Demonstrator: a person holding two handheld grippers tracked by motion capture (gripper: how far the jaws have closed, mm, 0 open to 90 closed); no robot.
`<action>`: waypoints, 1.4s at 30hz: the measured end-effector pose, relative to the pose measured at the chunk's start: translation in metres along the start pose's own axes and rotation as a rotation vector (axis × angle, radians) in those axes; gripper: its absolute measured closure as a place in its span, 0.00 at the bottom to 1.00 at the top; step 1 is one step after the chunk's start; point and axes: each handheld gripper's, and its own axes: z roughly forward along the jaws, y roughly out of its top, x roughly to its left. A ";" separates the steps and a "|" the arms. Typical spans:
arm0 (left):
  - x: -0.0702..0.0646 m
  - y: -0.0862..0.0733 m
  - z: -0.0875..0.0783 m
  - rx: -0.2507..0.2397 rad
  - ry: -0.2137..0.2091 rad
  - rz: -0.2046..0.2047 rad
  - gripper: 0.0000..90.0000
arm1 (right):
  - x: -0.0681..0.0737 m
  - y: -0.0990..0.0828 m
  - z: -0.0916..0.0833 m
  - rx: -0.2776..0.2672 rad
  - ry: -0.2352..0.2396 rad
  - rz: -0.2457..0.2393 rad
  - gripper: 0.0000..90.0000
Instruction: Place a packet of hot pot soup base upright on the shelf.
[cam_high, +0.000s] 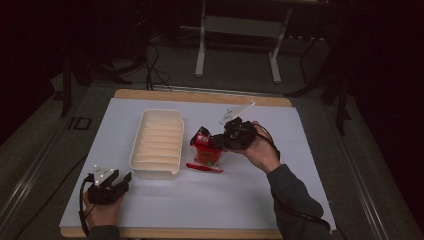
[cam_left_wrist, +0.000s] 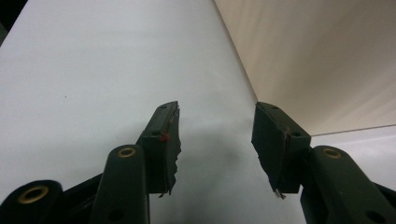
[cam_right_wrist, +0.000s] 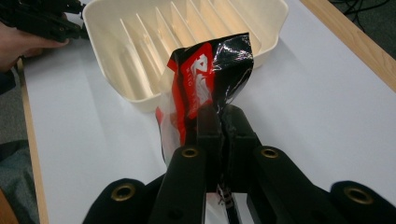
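A red and black foil packet (cam_high: 205, 145) (cam_right_wrist: 205, 88) stands on the white mat just right of the cream ribbed tray (cam_high: 157, 142) (cam_right_wrist: 154, 46). My right gripper (cam_high: 220, 140) (cam_right_wrist: 222, 123) is shut on the packet's edge, its two black jaws pressed together on the foil. A torn red strip (cam_high: 205, 167) lies on the mat below the packet. My left gripper (cam_high: 117, 182) (cam_left_wrist: 215, 140) rests at the near left of the mat, open, with nothing between its fingers (cam_left_wrist: 163, 140). In the left gripper view the tray's pale wall (cam_left_wrist: 317, 60) rises on the right.
A white mat (cam_high: 240, 200) covers a wooden table (cam_high: 200, 95). A pale flat piece (cam_high: 235, 112) sticks up behind the right gripper. Dark floor, cables and a metal stand frame (cam_high: 237, 45) lie beyond the table's far edge.
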 end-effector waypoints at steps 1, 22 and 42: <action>0.000 0.000 0.000 0.001 0.000 0.000 0.57 | 0.000 0.001 0.000 -0.001 -0.001 -0.001 0.97; 0.000 0.000 0.000 -0.002 -0.002 -0.002 0.57 | 0.005 0.014 0.005 -0.022 -0.004 -0.007 0.97; 0.000 0.000 0.000 -0.001 -0.004 0.000 0.57 | 0.009 0.025 0.015 -0.038 -0.002 -0.009 0.97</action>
